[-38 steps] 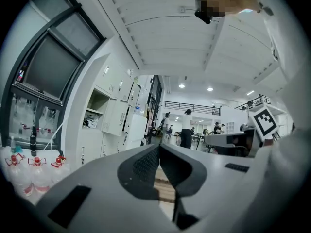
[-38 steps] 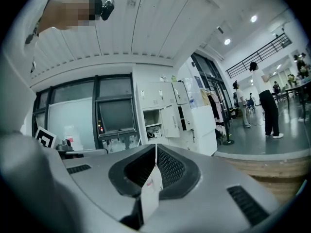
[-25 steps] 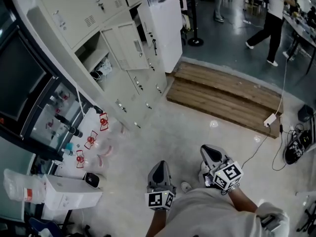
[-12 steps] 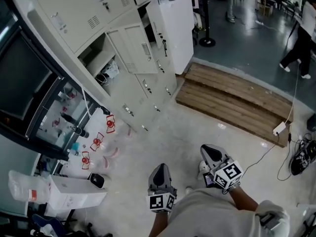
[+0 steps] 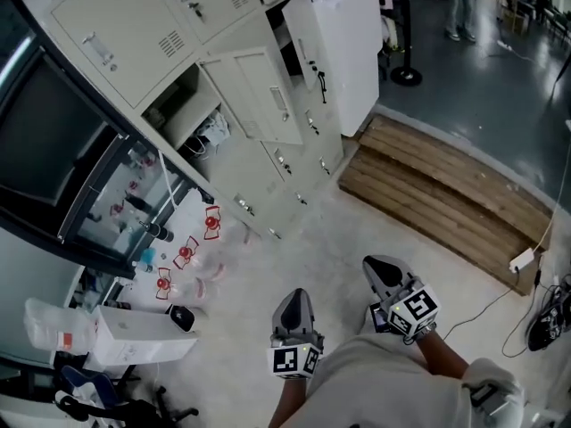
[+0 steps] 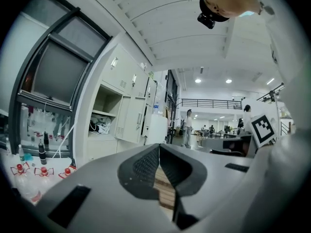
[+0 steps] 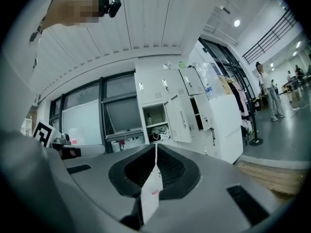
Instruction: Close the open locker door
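The bank of cream lockers (image 5: 134,25) stands at the upper left of the head view. One locker door (image 5: 263,96) hangs open beside its compartment (image 5: 190,114), which holds a shelf and some bundled white things. That door also shows in the left gripper view (image 6: 131,125) and in the right gripper view (image 7: 179,119). Both grippers are low in the head view, well short of the lockers and pointing toward them. My left gripper (image 5: 294,294) is shut and empty (image 6: 159,149). My right gripper (image 5: 382,266) is shut on a thin white paper tag (image 7: 152,184).
A second, higher locker door (image 5: 308,47) also hangs open, next to a white cabinet (image 5: 352,43). A wooden platform (image 5: 446,194) lies on the floor to the right. Red-capped bottles (image 5: 187,252) and a white box (image 5: 134,337) sit at the left, a power strip (image 5: 522,259) at the right.
The lockers have grown larger and slid right and down in the head view as the person moves closer. Both grippers keep their place in front of the body, still shut.
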`<state>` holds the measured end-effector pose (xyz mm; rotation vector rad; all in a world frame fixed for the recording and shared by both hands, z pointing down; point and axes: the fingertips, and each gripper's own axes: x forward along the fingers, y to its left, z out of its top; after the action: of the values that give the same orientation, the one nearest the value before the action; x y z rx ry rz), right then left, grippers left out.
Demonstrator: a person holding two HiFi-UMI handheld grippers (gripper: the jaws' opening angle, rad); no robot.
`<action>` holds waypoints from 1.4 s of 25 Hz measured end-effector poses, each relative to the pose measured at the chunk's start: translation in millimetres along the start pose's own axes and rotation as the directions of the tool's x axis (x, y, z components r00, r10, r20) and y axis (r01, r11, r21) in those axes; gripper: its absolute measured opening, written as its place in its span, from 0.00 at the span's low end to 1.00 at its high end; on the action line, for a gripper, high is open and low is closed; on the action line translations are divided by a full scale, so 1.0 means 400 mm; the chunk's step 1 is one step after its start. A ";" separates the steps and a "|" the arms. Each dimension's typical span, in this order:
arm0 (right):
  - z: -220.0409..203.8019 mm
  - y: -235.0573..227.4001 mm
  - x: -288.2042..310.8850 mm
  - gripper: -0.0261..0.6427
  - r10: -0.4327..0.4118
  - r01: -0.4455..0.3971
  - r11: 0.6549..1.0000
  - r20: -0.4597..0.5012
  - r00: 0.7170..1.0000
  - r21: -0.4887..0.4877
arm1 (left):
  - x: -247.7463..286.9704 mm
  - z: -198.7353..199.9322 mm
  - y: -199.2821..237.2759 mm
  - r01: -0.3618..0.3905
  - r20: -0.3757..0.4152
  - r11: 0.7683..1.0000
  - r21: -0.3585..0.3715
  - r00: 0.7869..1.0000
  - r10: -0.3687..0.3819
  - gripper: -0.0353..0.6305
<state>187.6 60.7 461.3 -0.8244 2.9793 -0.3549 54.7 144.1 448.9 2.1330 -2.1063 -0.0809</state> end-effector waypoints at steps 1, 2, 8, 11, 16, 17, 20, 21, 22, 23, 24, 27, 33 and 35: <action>0.007 -0.017 0.011 0.08 0.013 -0.013 1.000 -0.002 1.000 -0.001 | 0.019 0.007 0.000 -0.013 0.005 1.000 0.002 1.000 0.013 0.07; 0.014 -0.031 0.022 0.08 0.028 -0.028 1.000 0.000 1.000 -0.001 | 0.037 0.013 0.000 -0.026 0.010 1.000 0.003 1.000 0.026 0.07; 0.028 -0.089 0.074 0.08 0.111 -0.111 0.994 -0.003 0.994 0.023 | 0.113 0.002 -0.023 -0.080 0.010 0.997 0.001 0.997 0.080 0.07; 0.045 -0.106 0.096 0.08 0.133 -0.133 0.991 0.005 0.991 0.027 | 0.143 0.007 -0.028 -0.084 0.005 0.996 0.014 0.996 0.084 0.07; 0.045 -0.149 0.143 0.08 0.120 -0.120 0.993 -0.007 0.993 0.019 | 0.205 0.005 0.011 -0.106 0.006 0.994 0.002 0.994 0.106 0.07; 0.046 -0.159 0.149 0.08 0.113 -0.113 0.993 -0.009 0.994 0.021 | 0.220 0.006 0.016 -0.100 0.007 0.995 0.001 0.995 0.100 0.07; 0.046 -0.200 0.176 0.08 0.089 -0.089 0.996 -0.020 0.996 0.019 | 0.281 0.008 0.033 -0.079 0.011 0.997 -0.003 0.997 0.079 0.07; 0.046 -0.214 0.187 0.08 0.080 -0.080 0.997 -0.025 0.996 0.018 | 0.304 0.005 0.039 -0.071 0.008 0.997 -0.005 0.997 0.071 0.07; 0.047 -0.228 0.200 0.08 0.071 -0.071 0.997 -0.029 0.997 0.017 | 0.329 0.003 0.045 -0.061 0.006 0.998 -0.006 0.998 0.061 0.07; 0.051 -0.240 0.213 0.08 0.063 -0.063 0.998 -0.032 0.998 0.016 | 0.354 0.004 0.051 -0.049 0.004 0.999 -0.008 0.999 0.049 0.07; 0.055 -0.252 0.227 0.08 0.056 -0.056 0.998 -0.033 0.998 0.015 | 0.381 0.008 0.057 -0.035 0.004 0.999 -0.010 0.999 0.035 0.07; 0.074 -0.288 0.284 0.08 0.043 -0.043 0.999 -0.040 0.998 0.002 | 0.464 0.031 0.083 -0.002 0.021 1.000 -0.017 1.000 0.002 0.07; 0.117 -0.347 0.422 0.08 0.014 -0.015 0.999 -0.039 0.999 -0.038 | 0.597 0.064 0.173 0.025 0.052 0.999 -0.025 0.998 -0.023 0.07; 0.128 -0.367 0.467 0.08 -0.009 0.008 0.999 -0.030 0.999 -0.037 | 0.634 0.074 0.201 0.041 0.053 0.999 -0.031 0.998 -0.039 0.07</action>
<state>105.6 -167.7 450.6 -0.8427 3.0202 -0.3166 -24.7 -111.5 446.4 2.1778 -2.0755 -0.1759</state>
